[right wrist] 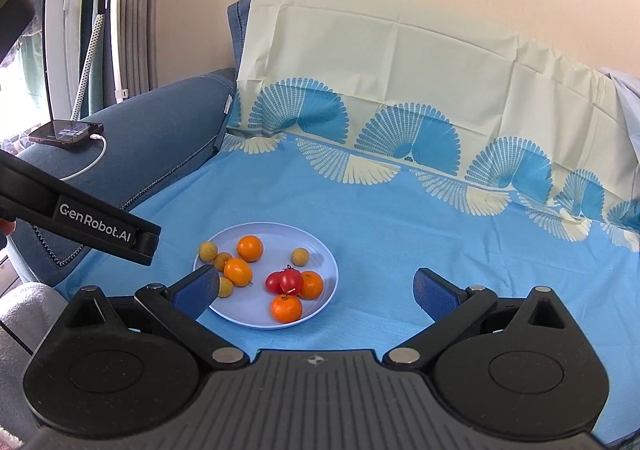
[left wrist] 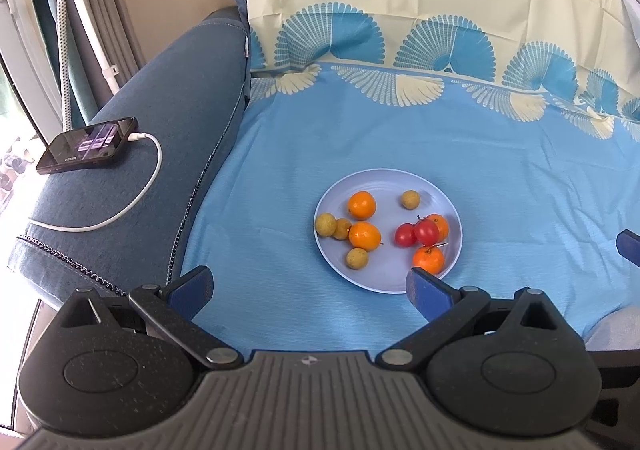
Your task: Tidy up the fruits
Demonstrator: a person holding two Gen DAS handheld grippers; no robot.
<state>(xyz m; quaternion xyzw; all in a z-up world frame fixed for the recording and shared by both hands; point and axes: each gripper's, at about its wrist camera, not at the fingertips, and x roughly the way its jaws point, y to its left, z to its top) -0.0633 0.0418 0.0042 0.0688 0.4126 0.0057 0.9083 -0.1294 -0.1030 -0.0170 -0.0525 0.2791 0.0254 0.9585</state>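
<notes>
Sheet (left wrist: 480,154) blue, covering sofa; plate (left wrist: 384,282) on it; both hand-held grippers (left wrist: 310,286) (right wrist: 316,290) wide.

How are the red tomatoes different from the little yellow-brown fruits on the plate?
The tomatoes are red and glossy; the little yellow-brown fruits are dull tan. There are two tomatoes but four little fruits. The tomatoes sit touching each other with dark stems on top; the little fruits are more spread out, one alone near the far rim. Both kinds are round and lie on the same pale plate.

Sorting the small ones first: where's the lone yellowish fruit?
In the left wrist view, the lone yellowish fruit sits at the plate's far side, right of the far orange.
</notes>
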